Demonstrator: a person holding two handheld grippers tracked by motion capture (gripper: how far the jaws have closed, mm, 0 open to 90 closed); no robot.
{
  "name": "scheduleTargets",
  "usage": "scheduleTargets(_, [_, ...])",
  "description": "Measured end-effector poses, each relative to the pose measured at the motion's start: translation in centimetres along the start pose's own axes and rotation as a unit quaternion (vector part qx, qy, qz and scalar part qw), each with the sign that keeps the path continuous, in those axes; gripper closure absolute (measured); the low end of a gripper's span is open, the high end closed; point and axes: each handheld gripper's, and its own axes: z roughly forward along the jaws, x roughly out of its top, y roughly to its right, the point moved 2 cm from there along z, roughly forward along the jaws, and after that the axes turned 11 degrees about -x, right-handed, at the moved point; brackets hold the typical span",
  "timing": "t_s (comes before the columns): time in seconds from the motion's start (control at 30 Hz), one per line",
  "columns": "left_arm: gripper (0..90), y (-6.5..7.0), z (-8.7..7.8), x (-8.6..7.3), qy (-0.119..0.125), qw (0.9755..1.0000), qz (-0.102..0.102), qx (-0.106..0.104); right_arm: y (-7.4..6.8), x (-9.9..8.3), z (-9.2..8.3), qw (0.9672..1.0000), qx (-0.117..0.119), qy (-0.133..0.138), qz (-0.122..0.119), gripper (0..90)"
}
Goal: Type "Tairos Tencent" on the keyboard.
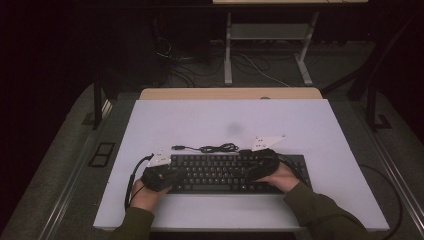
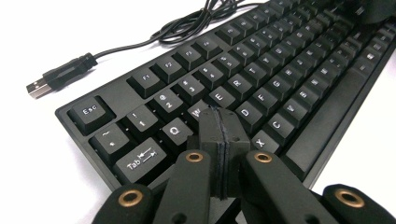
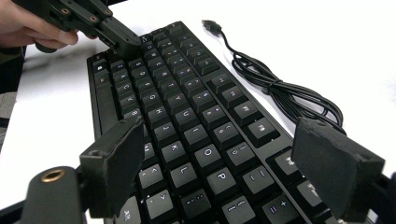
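Observation:
A black keyboard (image 1: 220, 175) lies on the white table top (image 1: 225, 120), near the front edge. My left gripper (image 1: 172, 175) is over its left end, jaws shut with nothing between them. In the left gripper view the shut tips (image 2: 222, 122) sit over the keys beside W and D; I cannot tell whether they press a key. My right gripper (image 1: 248, 168) hovers over the keyboard's right half. Its jaws are open, and its pads (image 3: 116, 156) straddle the keys around O and P (image 3: 212, 163) without touching. The left gripper (image 3: 122, 41) also appears at the keyboard's far end.
The keyboard's black cable (image 1: 217, 148) lies coiled on the table just behind it, its USB plug (image 2: 39, 86) loose and unplugged. A wooden strip (image 1: 230, 93) edges the table's back. Beyond it are desk legs and floor cables (image 1: 260, 65).

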Motion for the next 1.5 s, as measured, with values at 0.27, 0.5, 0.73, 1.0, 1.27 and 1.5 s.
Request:
scheduleTargets(0.27, [89.2, 0.1, 0.0, 0.1, 0.001, 1.0, 0.0, -0.003, 0.0, 0.0, 0.0, 1.0, -0.001, 0.0, 0.0, 17.1])
scheduleTargets(0.5, [84.4, 0.3, -0.2, 0.3, 0.014, 0.9999, 0.003, -0.004, 0.0, 0.0, -0.1, 1.0, -0.001, -0.002, 0.004, 17.4])
scheduleTargets(0.73, [72.7, 0.7, -0.3, 0.5, 0.019, 0.9998, 0.004, -0.006, 0.2, 0.3, 0.0, 0.9999, -0.002, -0.005, 0.013, 17.8])
scheduleTargets(1.0, [54.3, 0.8, -0.2, 0.6, 0.027, 0.9996, 0.005, -0.007, 0.3, 0.9, 0.6, 0.9998, 0.004, -0.011, 0.019, 17.8])
scheduleTargets(1.27, [36.4, 0.9, 0.2, 0.7, 0.031, 0.9995, -0.005, -0.009, 0.3, 1.5, 1.4, 0.9997, 0.011, -0.01, 0.019, 17.8])
scheduleTargets(1.5, [23.1, 1.1, 0.6, 0.8, 0.036, 0.9993, 0.001, -0.005, 0.0, 1.6, 1.8, 0.9997, 0.018, -0.008, 0.016, 22.8])
